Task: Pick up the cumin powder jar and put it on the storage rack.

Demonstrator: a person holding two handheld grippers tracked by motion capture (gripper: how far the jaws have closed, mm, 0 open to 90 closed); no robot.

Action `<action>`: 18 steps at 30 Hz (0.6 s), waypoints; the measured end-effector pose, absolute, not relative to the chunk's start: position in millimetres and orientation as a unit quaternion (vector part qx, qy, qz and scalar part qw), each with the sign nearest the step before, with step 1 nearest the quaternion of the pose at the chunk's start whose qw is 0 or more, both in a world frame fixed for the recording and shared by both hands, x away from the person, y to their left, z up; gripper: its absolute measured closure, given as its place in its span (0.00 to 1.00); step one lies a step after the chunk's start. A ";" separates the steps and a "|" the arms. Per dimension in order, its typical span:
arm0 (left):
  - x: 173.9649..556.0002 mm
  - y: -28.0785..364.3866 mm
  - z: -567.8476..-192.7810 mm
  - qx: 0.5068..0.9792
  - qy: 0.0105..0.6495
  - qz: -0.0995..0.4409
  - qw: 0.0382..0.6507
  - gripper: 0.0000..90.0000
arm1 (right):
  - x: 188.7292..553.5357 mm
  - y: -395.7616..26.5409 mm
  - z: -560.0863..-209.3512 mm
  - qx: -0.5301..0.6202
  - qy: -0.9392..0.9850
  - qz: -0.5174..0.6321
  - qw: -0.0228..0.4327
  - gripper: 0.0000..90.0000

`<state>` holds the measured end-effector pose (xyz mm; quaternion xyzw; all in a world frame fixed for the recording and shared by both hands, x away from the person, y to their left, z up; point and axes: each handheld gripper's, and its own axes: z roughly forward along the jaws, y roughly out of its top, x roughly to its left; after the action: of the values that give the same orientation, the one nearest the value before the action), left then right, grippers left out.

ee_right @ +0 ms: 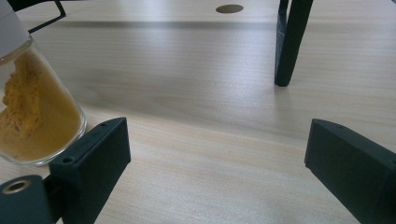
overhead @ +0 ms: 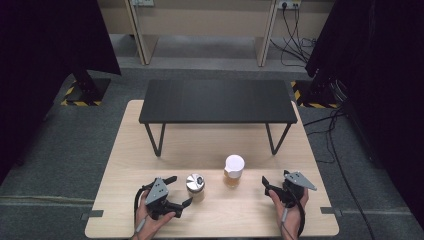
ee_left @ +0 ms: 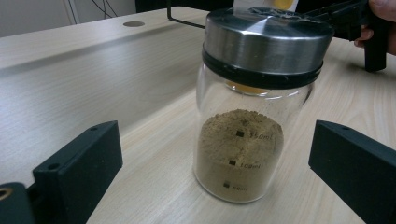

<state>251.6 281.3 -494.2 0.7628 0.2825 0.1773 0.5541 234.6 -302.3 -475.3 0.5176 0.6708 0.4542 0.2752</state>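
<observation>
So the left gripper (overhead: pixel 182 192) has its jaws spread wide with a glass jar (overhead: pixel 195 186) standing right in front of the gap, not touched by either jaw. In the left gripper view the jar (ee_left: pixel 245 140) is upright on the wooden table (overhead: pixel 210 150), steel lid (ee_left: pixel 267 39) on, brownish powder filling roughly the lower half. The right gripper (overhead: pixel 266 186) sits near the right edge of the table, jaws also wide apart with nothing between them, just bare wood. A second jar (overhead: pixel 234 170) with a white top and orange powder stands just left of it, and near the first jar. Behind both there's a low black bench (overhead: pixel 216 101) standing on the table.
</observation>
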 end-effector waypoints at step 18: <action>253.8 251.2 -490.6 0.771 0.283 0.180 0.542 0.03 | 234.4 -301.0 -475.1 0.515 0.673 0.454 0.275 0.08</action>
<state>253.8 251.2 -490.6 0.7706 0.2828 0.1798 0.5421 234.4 -301.0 -475.1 0.5153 0.6731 0.4539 0.2747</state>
